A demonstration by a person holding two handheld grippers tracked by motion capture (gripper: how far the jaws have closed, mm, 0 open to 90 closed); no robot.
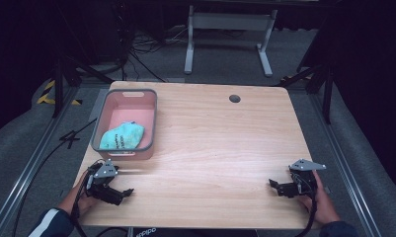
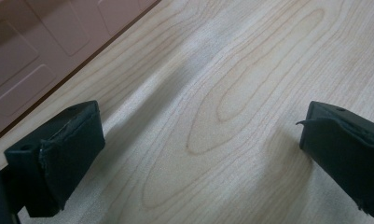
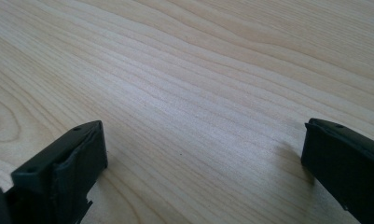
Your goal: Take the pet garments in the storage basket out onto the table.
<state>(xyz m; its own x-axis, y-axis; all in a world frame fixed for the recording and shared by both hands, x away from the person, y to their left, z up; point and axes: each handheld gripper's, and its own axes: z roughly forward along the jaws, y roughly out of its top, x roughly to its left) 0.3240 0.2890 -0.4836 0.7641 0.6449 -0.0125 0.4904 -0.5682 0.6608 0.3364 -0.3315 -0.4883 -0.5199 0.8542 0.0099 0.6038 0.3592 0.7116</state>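
Both grippers sat at the near edge of the table [image 1: 210,148] in the high view, left gripper [image 1: 120,193] just below a pink bin [image 1: 100,129] holding a teal cloth [image 1: 121,137], right gripper [image 1: 276,186] well apart from it; left gripper view: jaws wide apart over bare wood, bin wall [image 2: 40,60] beside them; right gripper view: jaws gaped wide, nothing between.
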